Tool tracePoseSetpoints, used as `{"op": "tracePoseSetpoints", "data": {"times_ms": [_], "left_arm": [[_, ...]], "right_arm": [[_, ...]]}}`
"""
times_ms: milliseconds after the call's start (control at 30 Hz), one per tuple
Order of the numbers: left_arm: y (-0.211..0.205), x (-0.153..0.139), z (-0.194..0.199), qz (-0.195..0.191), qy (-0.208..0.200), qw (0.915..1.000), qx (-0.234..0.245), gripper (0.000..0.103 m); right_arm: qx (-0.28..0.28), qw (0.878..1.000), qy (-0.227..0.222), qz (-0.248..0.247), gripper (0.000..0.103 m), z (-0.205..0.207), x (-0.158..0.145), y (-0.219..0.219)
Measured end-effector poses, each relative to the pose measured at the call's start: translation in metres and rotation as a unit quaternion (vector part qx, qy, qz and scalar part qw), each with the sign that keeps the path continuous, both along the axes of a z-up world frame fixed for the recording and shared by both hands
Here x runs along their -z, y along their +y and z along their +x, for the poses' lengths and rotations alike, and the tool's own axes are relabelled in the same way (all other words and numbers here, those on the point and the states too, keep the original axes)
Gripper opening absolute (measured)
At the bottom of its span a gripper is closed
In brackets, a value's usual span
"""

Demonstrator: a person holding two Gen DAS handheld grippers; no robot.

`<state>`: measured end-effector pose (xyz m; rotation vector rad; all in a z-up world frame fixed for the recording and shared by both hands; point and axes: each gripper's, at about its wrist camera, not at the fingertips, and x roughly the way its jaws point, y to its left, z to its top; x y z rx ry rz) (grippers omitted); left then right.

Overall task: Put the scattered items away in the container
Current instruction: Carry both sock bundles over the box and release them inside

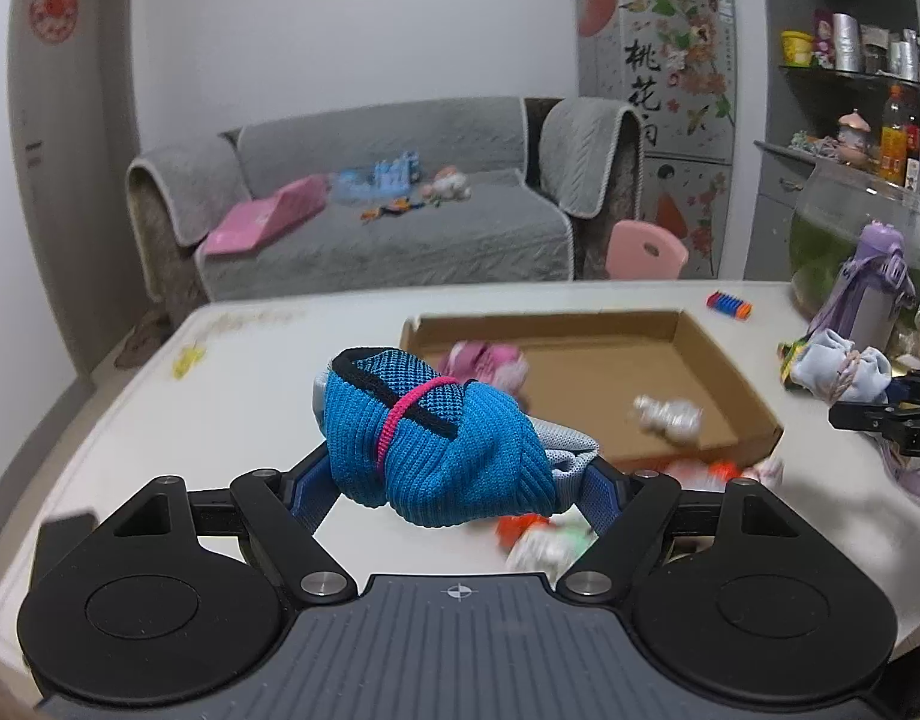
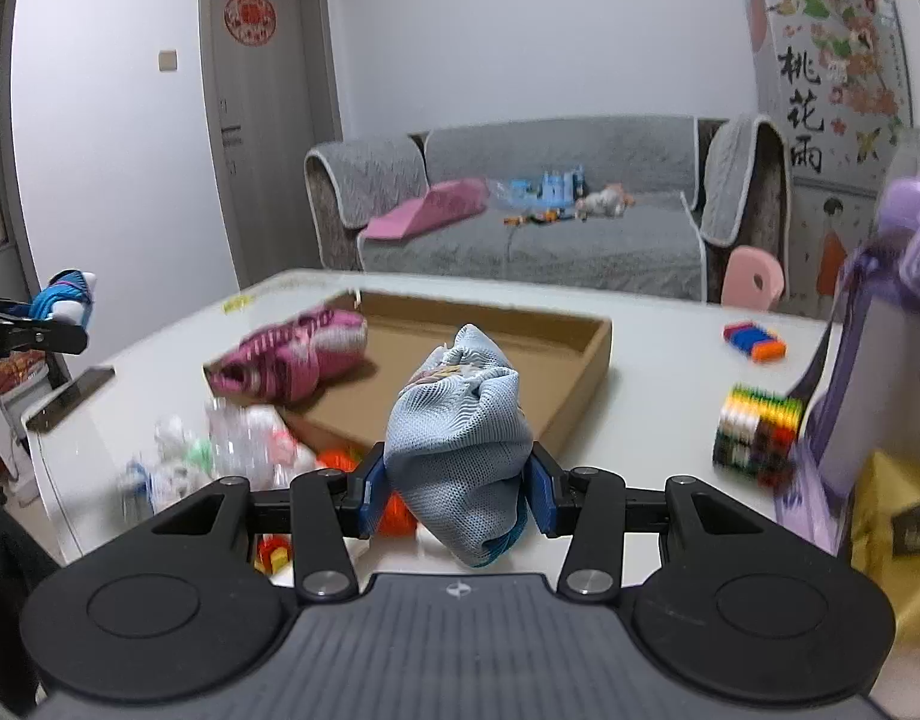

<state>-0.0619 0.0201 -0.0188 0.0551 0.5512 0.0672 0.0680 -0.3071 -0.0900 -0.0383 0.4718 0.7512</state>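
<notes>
Left gripper (image 1: 454, 480) clamped on blue bundle (image 1: 424, 450); right gripper (image 2: 457, 489) clamped on grey bundle (image 2: 460, 444). Box (image 2: 592, 354) just ahead of both, right nearer.

Grey sofa (image 1: 388, 222) sitting against the far wall, pink cushion (image 1: 262, 216) lying on it. Pink stool (image 1: 646, 252) standing beside. Purple bottle (image 1: 877, 294) standing near a fish bowl (image 1: 844, 222). Door (image 2: 268, 120) staying shut.

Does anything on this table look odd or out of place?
Yes: the pink child's shoe lies tipped across the brown cardboard tray's near corner, half in and half out, with small toys strewn outside it.
</notes>
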Motion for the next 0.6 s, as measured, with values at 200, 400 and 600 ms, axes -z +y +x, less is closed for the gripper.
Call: {"op": "tracePoseSetpoints", "data": {"times_ms": [200,400,600], "left_arm": [[-0.022,-0.016,0.034,0.009,-0.008,0.9997,0.021,0.083],[-0.044,-0.025,0.073,0.016,-0.008,0.9990,0.041,0.083],[-0.059,-0.023,0.114,0.021,0.002,0.9982,0.057,0.083]], "right_arm": [[0.007,0.999,-0.026,0.024,0.042,0.021,-0.030,0.009],[0.002,0.998,-0.046,0.035,0.042,0.050,-0.044,0.025],[-0.010,0.998,-0.051,0.021,0.042,0.083,-0.039,0.041]]}}
